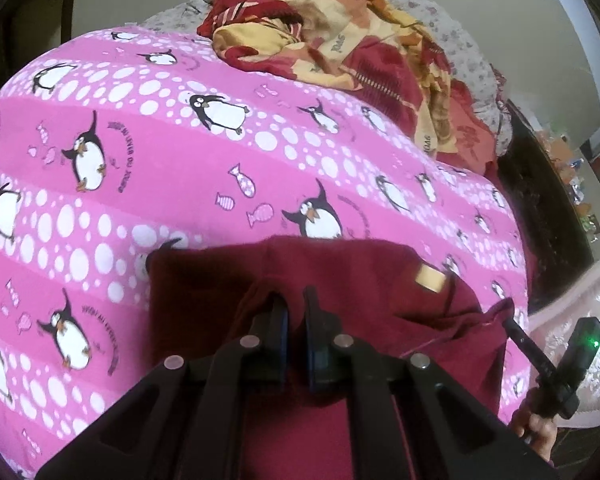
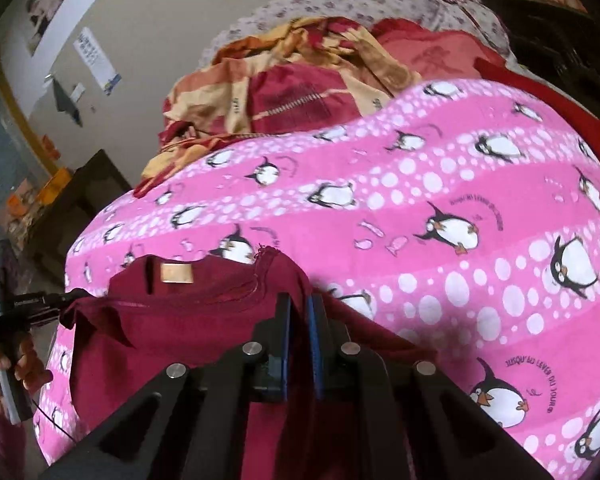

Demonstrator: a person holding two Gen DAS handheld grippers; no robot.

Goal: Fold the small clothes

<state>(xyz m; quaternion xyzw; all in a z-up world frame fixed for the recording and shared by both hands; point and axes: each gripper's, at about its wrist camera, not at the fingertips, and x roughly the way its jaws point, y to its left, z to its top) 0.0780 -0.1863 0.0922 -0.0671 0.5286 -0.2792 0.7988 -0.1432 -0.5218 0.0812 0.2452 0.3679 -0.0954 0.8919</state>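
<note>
A dark maroon garment (image 1: 340, 264) with a tan label patch (image 1: 432, 278) lies at the near edge of a pink penguin-print bedsheet (image 1: 180, 168). My left gripper (image 1: 293, 296) is shut on a raised fold of the maroon cloth. At the right of the left wrist view, my right gripper (image 1: 510, 324) pinches the garment's other edge. In the right wrist view the right gripper (image 2: 299, 300) is shut on the maroon garment (image 2: 204, 320), near its label (image 2: 176, 272). The left gripper (image 2: 66, 300), held by a hand (image 2: 4, 360), grips the cloth's left corner.
A crumpled red and yellow blanket (image 1: 340, 40) lies at the far end of the bed, against a flowered pillow (image 2: 340, 0). A dark bed frame (image 1: 540, 208) and a pale lace cushion (image 1: 572, 344) flank one side. Dark furniture (image 2: 72, 208) stands on the other.
</note>
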